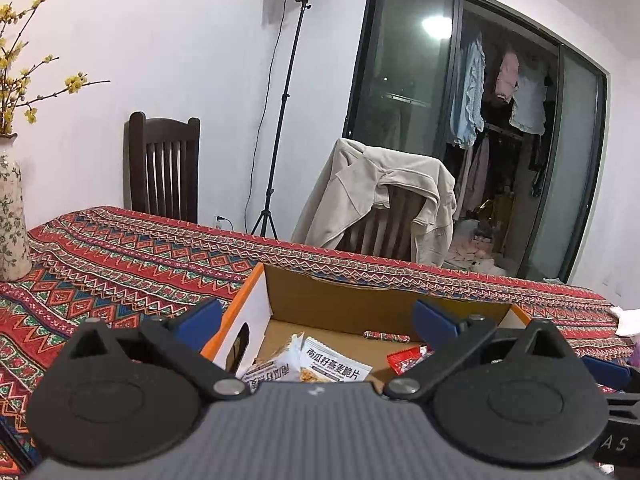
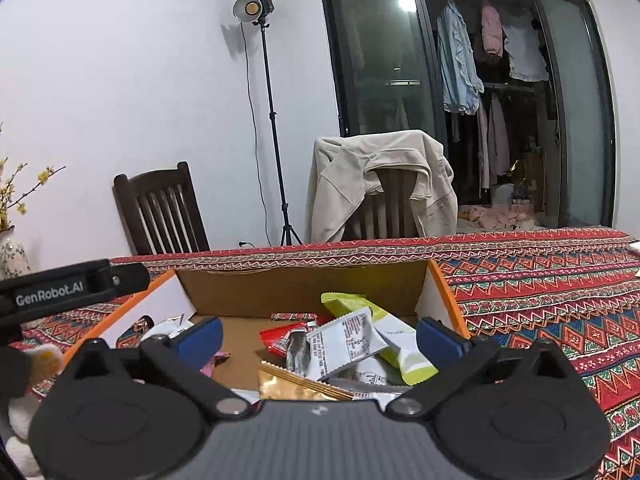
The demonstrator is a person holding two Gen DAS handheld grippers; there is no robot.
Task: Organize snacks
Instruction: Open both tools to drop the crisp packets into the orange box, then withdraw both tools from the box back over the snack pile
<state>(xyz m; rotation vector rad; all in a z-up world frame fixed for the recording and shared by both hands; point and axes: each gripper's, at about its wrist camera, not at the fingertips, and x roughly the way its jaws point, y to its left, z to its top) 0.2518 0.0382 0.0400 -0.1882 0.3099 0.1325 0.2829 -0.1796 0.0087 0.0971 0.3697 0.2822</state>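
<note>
matt cardboard box (image 2: 304, 288), glossy snack wrappers (image 2: 344, 344), woven tablecloth (image 2: 540, 292)

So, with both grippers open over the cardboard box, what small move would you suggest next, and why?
Probably lift both clear of the cardboard box. The left gripper and right gripper are open and empty, and the snack packets already lie inside.
</note>
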